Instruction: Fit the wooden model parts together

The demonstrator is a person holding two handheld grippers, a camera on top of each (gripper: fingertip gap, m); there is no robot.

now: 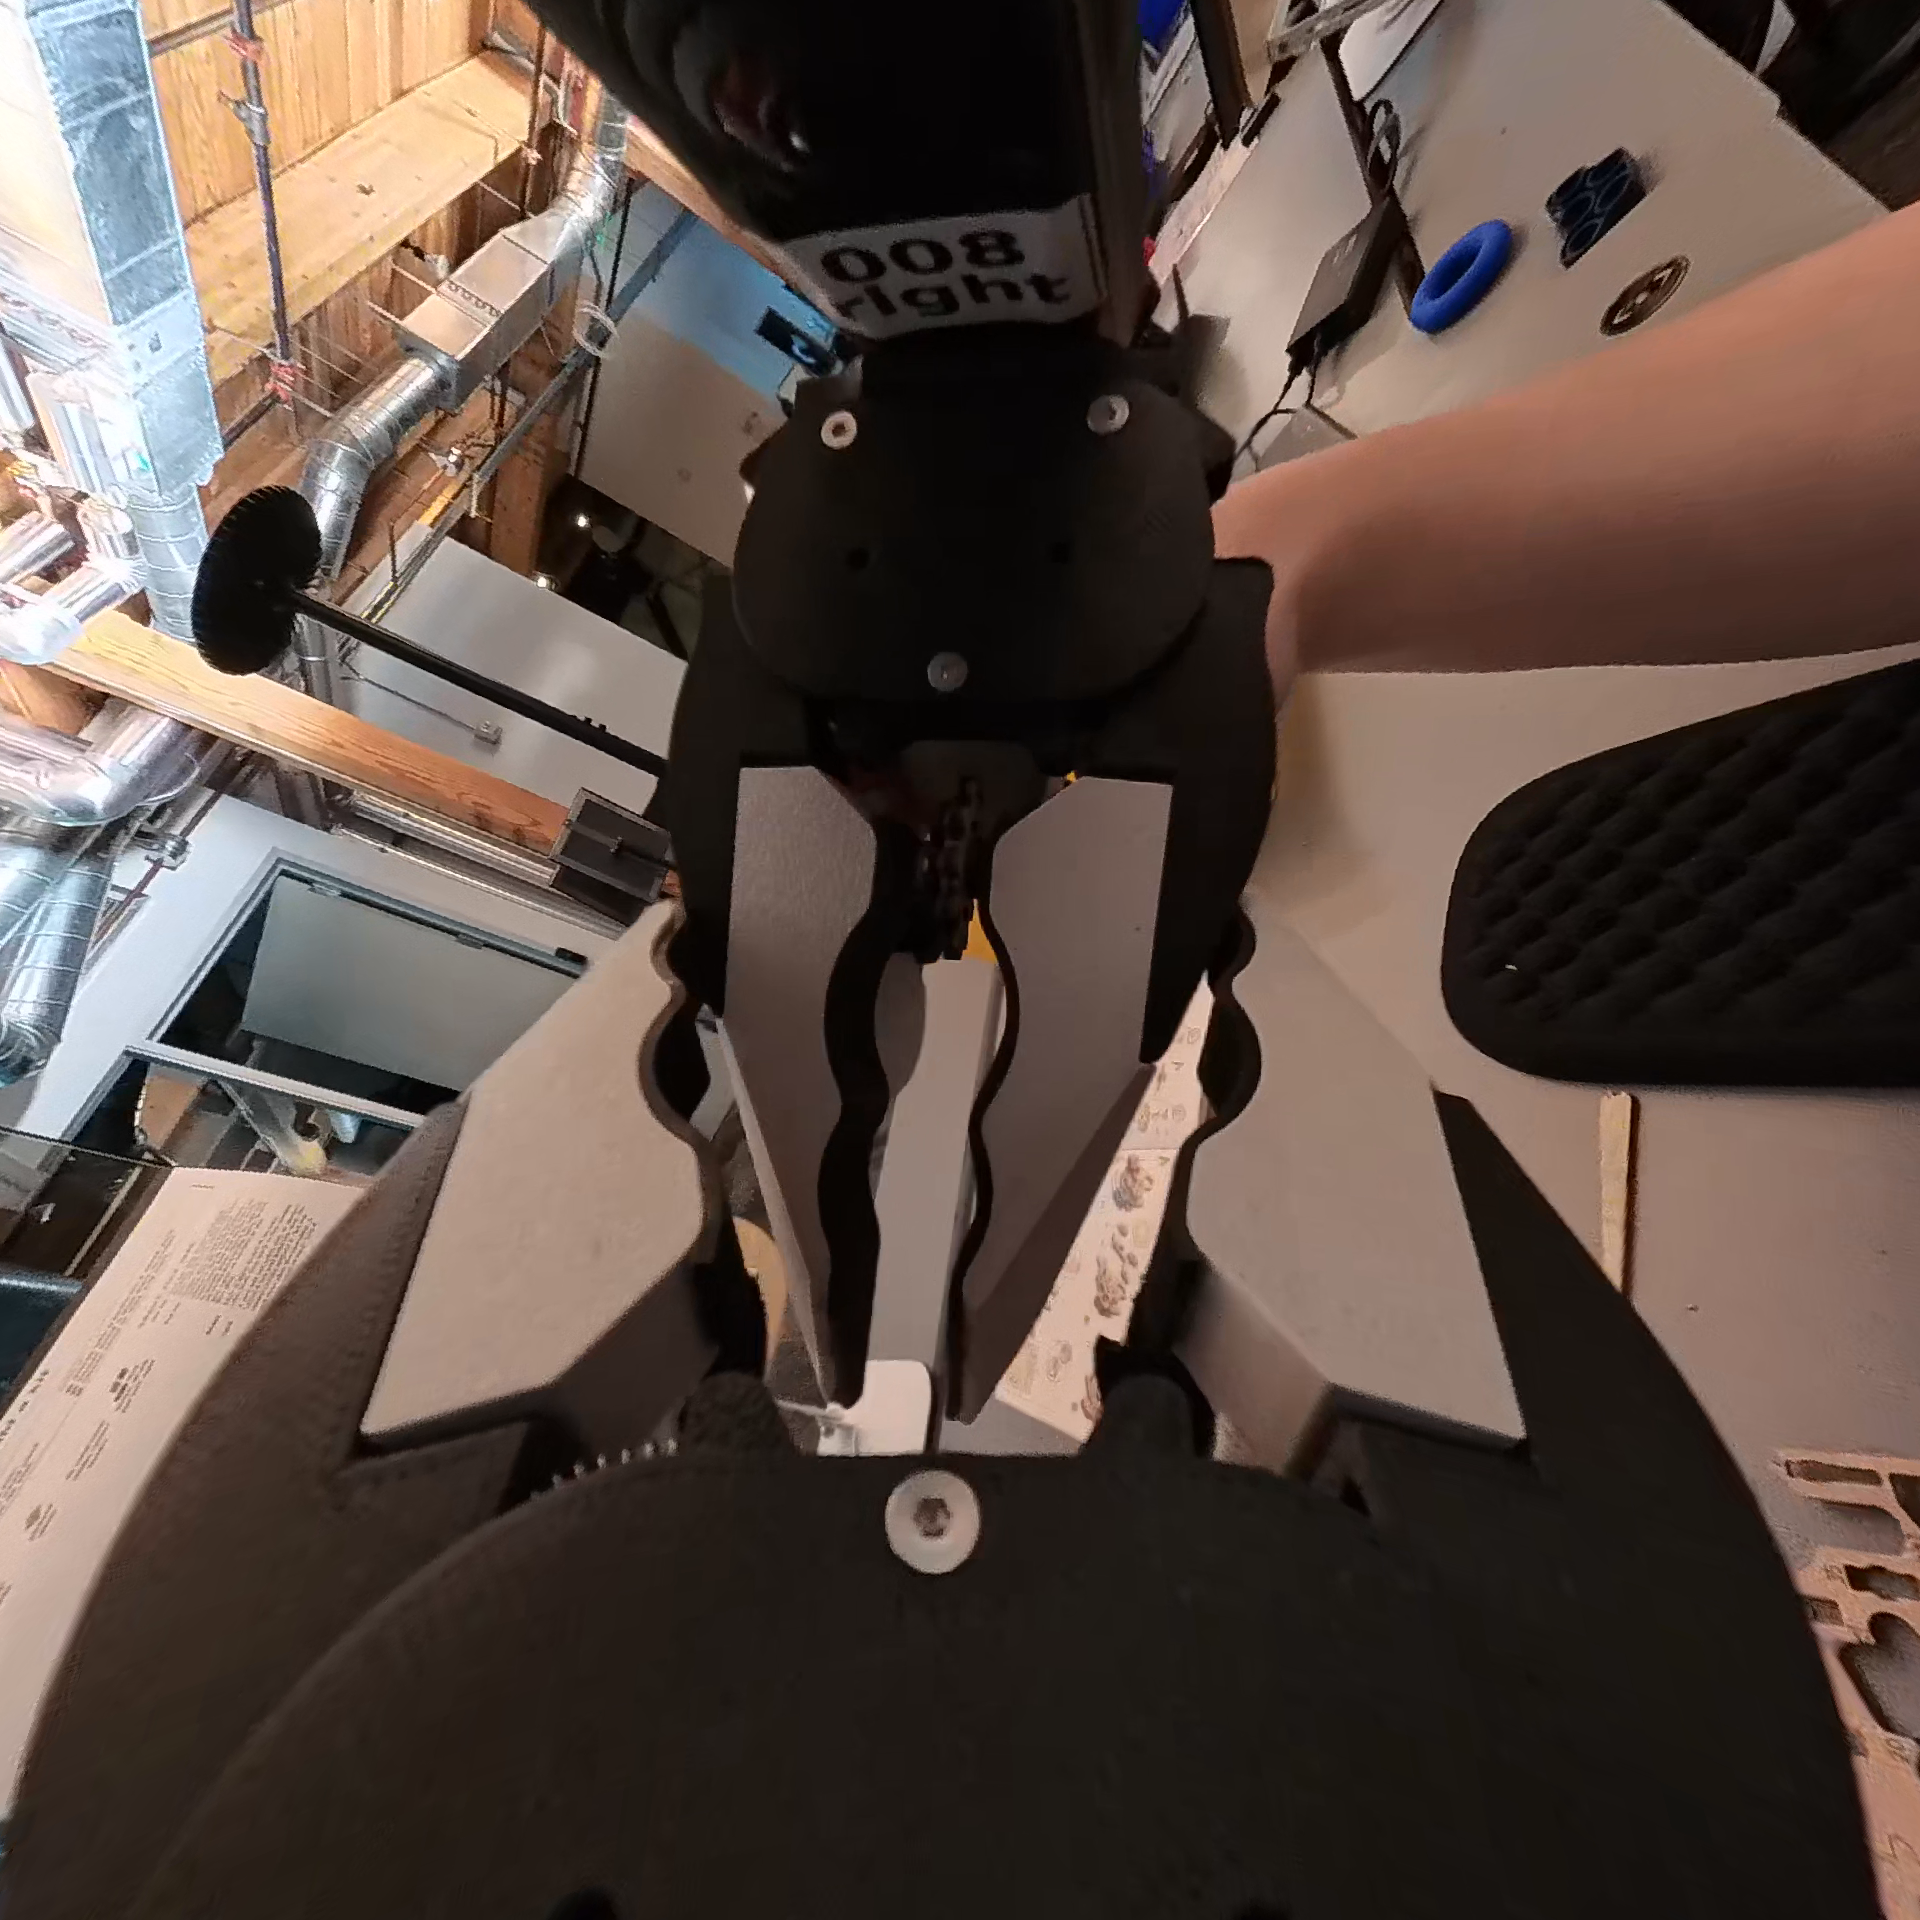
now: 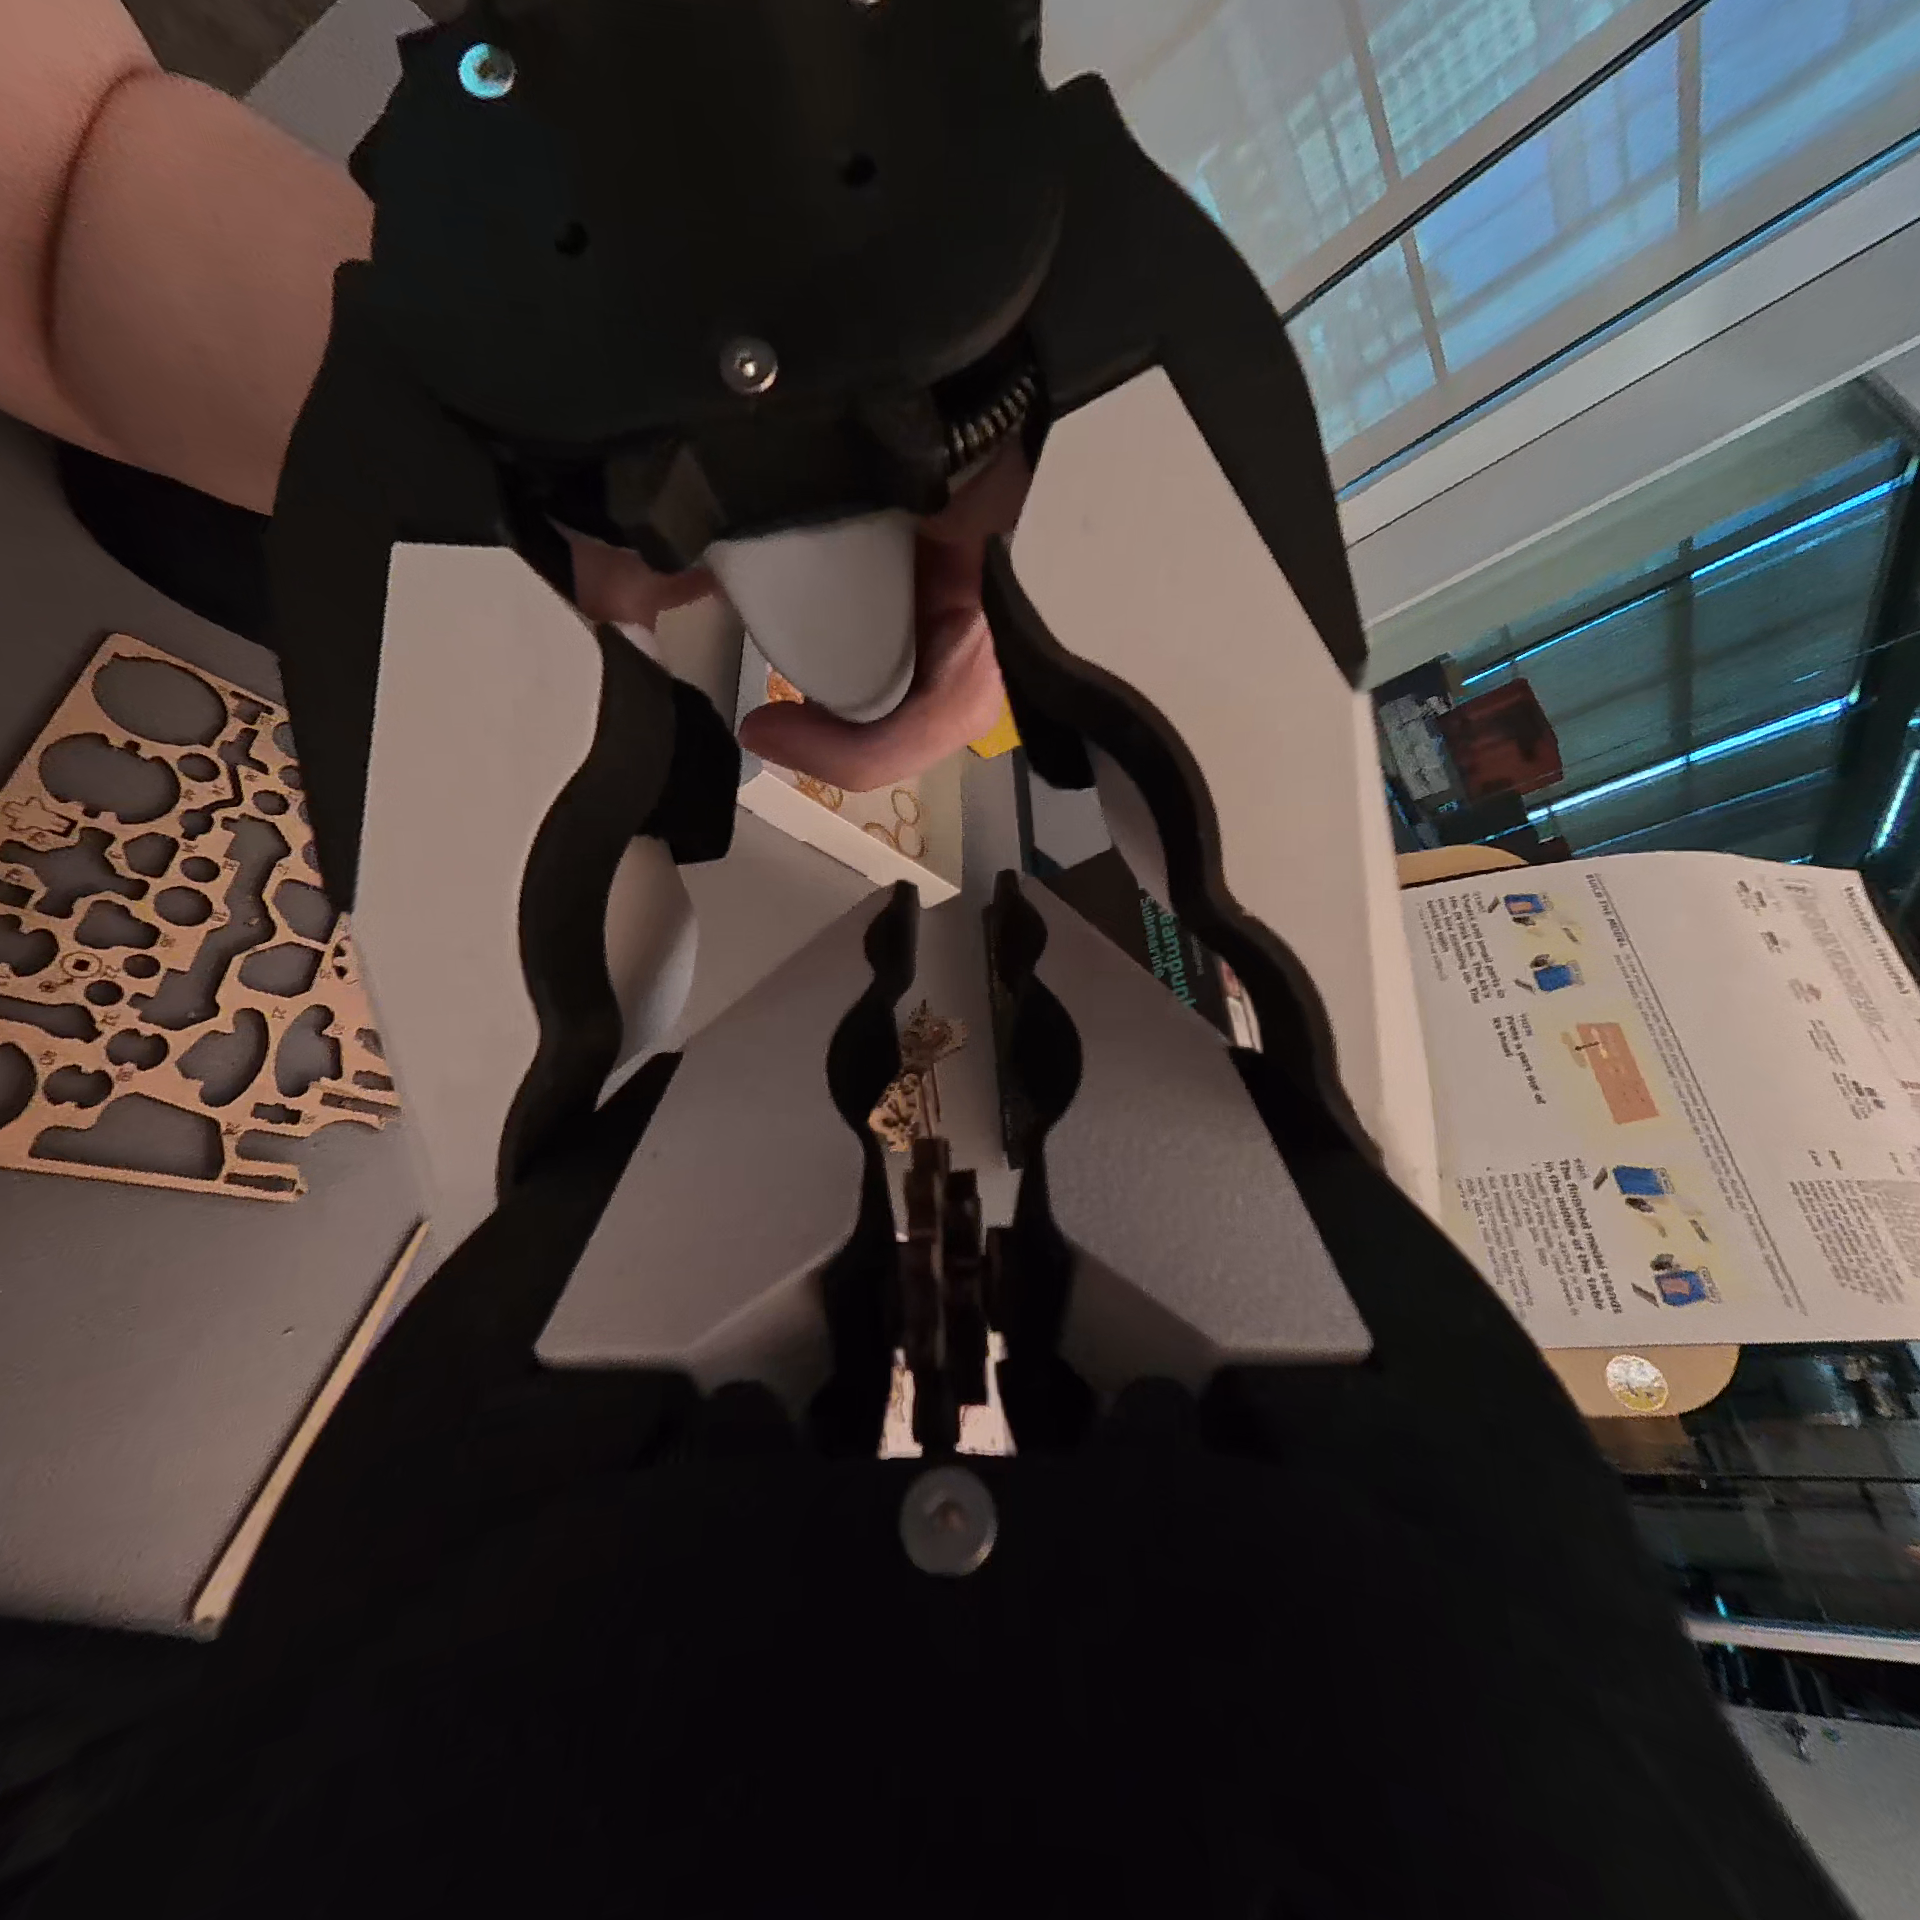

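Observation:
My two grippers face each other tip to tip above a grey table (image 2: 125,1351). My right gripper (image 2: 951,899) is nearly closed on a small dark wooden part (image 2: 940,1247) that sits deep between its fingers, near their base. In the left wrist view the same part (image 1: 951,862) shows between the right gripper's (image 1: 904,1403) fingers. My left gripper (image 1: 956,935) is wide open and empty. Its two fingers straddle the right gripper's fingers on the outside, without touching the part.
A wooden sheet with punched-out shapes (image 2: 156,935) lies flat on the table and shows in the left wrist view (image 1: 1860,1558). A printed instruction sheet (image 2: 1662,1091), a thin wooden stick (image 2: 312,1423), a dark box (image 2: 1174,966), a black mesh chair back (image 1: 1683,914) and a blue ring (image 1: 1460,275) are around. Tip to tip, the grippers are about 9 cm apart.

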